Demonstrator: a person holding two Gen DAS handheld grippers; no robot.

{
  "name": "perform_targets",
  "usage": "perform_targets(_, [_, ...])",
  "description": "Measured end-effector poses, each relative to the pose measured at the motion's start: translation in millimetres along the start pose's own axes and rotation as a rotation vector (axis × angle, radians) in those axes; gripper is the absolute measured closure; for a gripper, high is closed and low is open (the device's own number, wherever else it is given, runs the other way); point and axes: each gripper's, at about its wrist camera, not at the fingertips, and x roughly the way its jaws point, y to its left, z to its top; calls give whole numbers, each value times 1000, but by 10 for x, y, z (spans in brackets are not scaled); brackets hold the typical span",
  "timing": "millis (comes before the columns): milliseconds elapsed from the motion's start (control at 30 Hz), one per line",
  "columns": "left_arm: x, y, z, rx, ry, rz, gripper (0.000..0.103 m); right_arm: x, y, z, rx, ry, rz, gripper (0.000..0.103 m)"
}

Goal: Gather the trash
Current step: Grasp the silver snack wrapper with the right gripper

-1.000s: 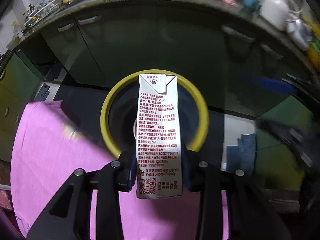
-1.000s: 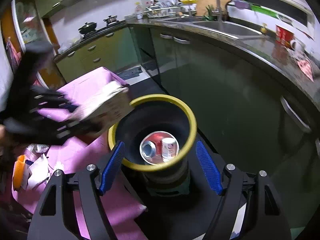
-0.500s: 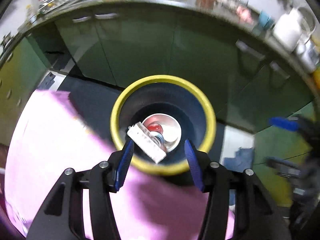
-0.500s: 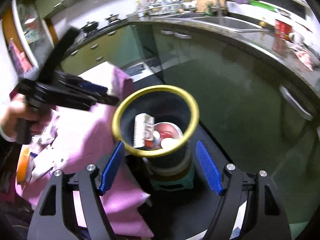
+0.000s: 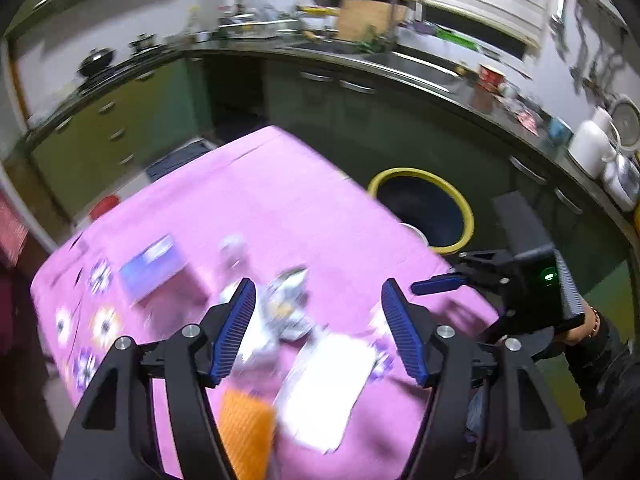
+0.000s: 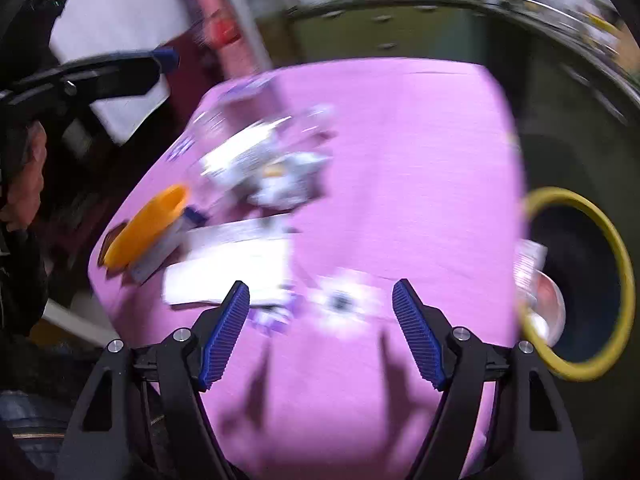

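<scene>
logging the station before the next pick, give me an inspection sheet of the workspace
surface: table under a pink cloth, flower print at one corner; blurred.
job's things: bin with a yellow rim off the table's edge, trash showing inside in the right wrist view; litter pile mid-cloth, white paper, orange item, blue-white pack.
clutter: nothing seen beyond the litter.
grippers: left gripper open and empty, its jaws have just been opening; right gripper open and empty. Both above the cloth.
cables: nothing seen.
surroundings: green cabinets, dark counter with sink, white kettle, pans on the hob.
</scene>
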Motion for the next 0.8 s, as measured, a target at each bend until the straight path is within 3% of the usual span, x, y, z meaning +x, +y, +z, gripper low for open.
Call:
perform_targets(267, [-298,442,-499,-127,-35,34,40,412,252,500,-50,-23,-47,34])
perform_targets(400, [-369,552,-591,-162,-45,40,36,484,64,713,-7,-18,-47,34])
perform_targets(533, [-389,616,-649,-173,-43,39,36,649,-230,891,100,38,31,34])
perform_targets(800, [-385,656,-670,-179,-47,29,36,913,-328,1011,165,91,94,35])
